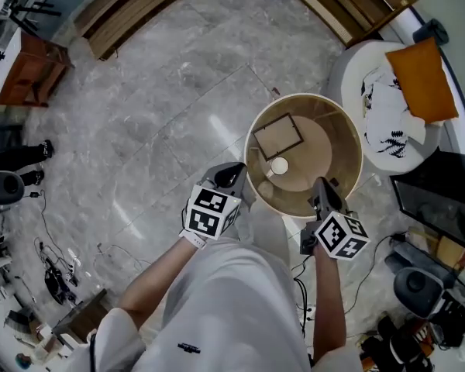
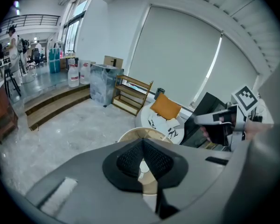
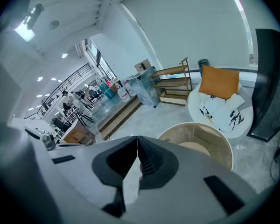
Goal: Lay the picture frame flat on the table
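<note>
Both grippers are clenched on nothing: my left gripper (image 1: 231, 175) and right gripper (image 1: 323, 186) hover at the near rim of the round, high-walled surface (image 1: 349, 138). Inside the wall, a small white round thing (image 1: 279, 166) sits nearest. Beyond it is the picture frame (image 1: 277, 136), on the left half, long axis roughly crosswise. The left gripper looks slightly nearer to it. I cannot tell whether it lies flat.
</note>
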`<action>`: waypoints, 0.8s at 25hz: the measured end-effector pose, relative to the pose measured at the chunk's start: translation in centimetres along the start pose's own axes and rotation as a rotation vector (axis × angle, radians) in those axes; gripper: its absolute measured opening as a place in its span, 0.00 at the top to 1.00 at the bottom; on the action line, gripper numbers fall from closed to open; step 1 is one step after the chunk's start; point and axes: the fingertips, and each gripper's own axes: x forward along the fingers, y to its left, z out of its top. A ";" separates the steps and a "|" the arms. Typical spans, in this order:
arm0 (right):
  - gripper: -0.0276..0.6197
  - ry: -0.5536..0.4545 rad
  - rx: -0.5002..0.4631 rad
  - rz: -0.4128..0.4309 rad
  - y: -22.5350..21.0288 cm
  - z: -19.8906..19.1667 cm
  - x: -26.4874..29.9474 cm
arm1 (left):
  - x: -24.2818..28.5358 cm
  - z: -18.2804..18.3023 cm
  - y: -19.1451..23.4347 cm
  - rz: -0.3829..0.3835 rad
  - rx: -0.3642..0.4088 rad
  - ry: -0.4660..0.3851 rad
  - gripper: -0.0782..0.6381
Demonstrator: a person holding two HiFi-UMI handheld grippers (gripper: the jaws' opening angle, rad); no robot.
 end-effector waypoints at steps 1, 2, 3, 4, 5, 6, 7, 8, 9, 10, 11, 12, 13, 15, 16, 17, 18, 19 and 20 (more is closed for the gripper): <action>0.95 -0.004 -0.022 0.004 0.5 0.3 -0.5 | -0.4 0.5 -0.2 -0.002 -0.009 -0.010 0.88; 0.95 -0.007 -0.044 0.008 0.9 0.6 -0.9 | -0.8 0.9 -0.4 -0.003 -0.018 -0.022 0.88; 0.95 -0.009 -0.067 0.009 1.4 0.7 -1.4 | -1.3 1.5 -0.6 -0.002 -0.024 -0.039 0.88; 0.95 -0.011 -0.088 0.009 1.8 0.8 -2.0 | -1.9 2.0 -0.8 -0.001 -0.029 -0.062 0.88; 0.95 -0.013 -0.109 0.008 2.2 0.9 -2.5 | -2.6 2.6 -1.1 0.000 -0.033 -0.089 0.88; 0.95 -0.015 -0.128 0.009 2.6 0.9 -3.0 | -3.3 3.1 -1.4 -0.001 -0.037 -0.113 0.88; 0.95 -0.017 -0.144 0.010 2.9 1.0 -3.5 | -3.8 3.5 -1.8 -0.003 -0.038 -0.129 0.88; 0.95 -0.020 -0.159 0.011 3.2 1.0 -3.9 | -4.3 3.8 -2.0 -0.003 -0.034 -0.138 0.88; 0.95 -0.025 -0.171 0.012 3.4 1.1 -4.2 | -4.7 4.0 -2.3 -0.002 -0.027 -0.144 0.88; 0.95 -0.035 -0.182 0.012 3.6 1.2 -4.6 | -5.1 4.2 -2.5 0.001 -0.019 -0.150 0.88; 0.95 -0.049 -0.190 0.011 3.8 1.3 -5.0 | -5.5 4.4 -2.6 0.002 -0.013 -0.157 0.88; 0.95 -0.065 -0.197 0.012 3.9 1.5 -5.5 | -5.9 4.5 -2.8 0.001 -0.010 -0.165 0.88; 0.95 -0.081 -0.200 0.015 4.2 1.6 -6.0 | -6.3 4.7 -3.1 0.000 -0.006 -0.173 0.88; 0.95 -0.109 -0.201 0.024 4.7 1.8 -7.0 | -7.1 4.9 -3.4 -0.004 0.004 -0.186 0.88; 0.95 -0.120 -0.202 0.025 5.0 1.9 -7.5 | -7.5 5.1 -3.6 -0.006 0.010 -0.191 0.88; 0.95 -0.130 -0.207 0.023 5.2 2.1 -7.9 | -7.9 5.2 -3.8 -0.012 0.016 -0.196 0.88; 0.95 -0.140 -0.214 0.020 5.3 2.3 -8.3 | -8.1 5.4 -4.0 -0.021 0.023 -0.200 0.88; 0.95 -0.149 -0.220 0.018 5.4 2.5 -8.7 | -8.2 5.6 -4.4 -0.033 0.033 -0.201 0.88; 0.95 -0.157 -0.223 0.015 5.4 2.6 -9.0 | -8.3 5.7 -4.8 -0.043 0.048 -0.199 0.88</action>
